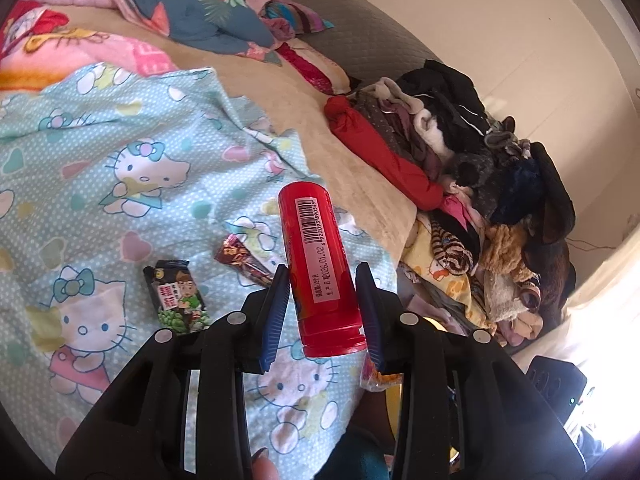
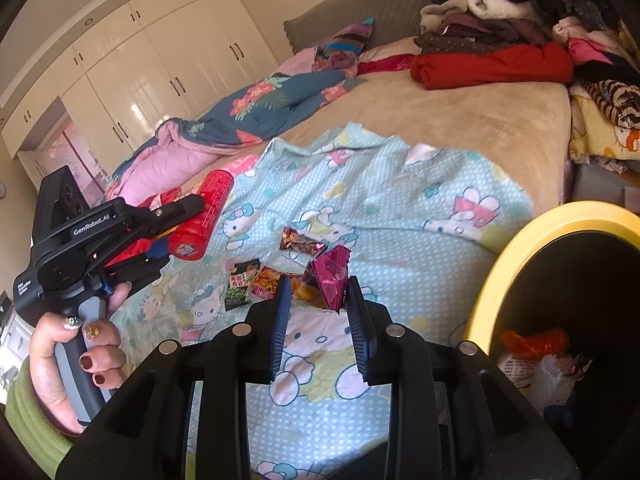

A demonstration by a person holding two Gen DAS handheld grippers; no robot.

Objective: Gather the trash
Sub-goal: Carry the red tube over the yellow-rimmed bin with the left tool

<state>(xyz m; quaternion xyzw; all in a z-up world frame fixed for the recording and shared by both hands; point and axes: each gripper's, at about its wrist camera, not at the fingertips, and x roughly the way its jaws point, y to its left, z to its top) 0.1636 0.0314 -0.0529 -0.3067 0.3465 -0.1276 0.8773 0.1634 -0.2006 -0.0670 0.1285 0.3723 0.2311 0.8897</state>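
My left gripper (image 1: 323, 276) is shut on a red plastic bottle (image 1: 318, 268) with a white barcode label and holds it above the bed; it also shows in the right wrist view (image 2: 202, 216). My right gripper (image 2: 318, 292) holds a crumpled magenta foil wrapper (image 2: 328, 276) between its fingers, above the bed. On the Hello Kitty sheet (image 1: 120, 168) lie a black-green snack packet (image 1: 178, 298), a dark red foil wrapper (image 1: 242, 260) and an orange wrapper (image 2: 272, 280). A yellow-rimmed bin (image 2: 520, 248) with trash inside stands at the right.
A pile of clothes (image 1: 480, 168) lies along the bed's far right side. Floral and pink quilts (image 1: 192, 8) are bunched at the head. White wardrobes (image 2: 140, 72) stand behind the bed. A dark device (image 1: 556, 384) sits at lower right.
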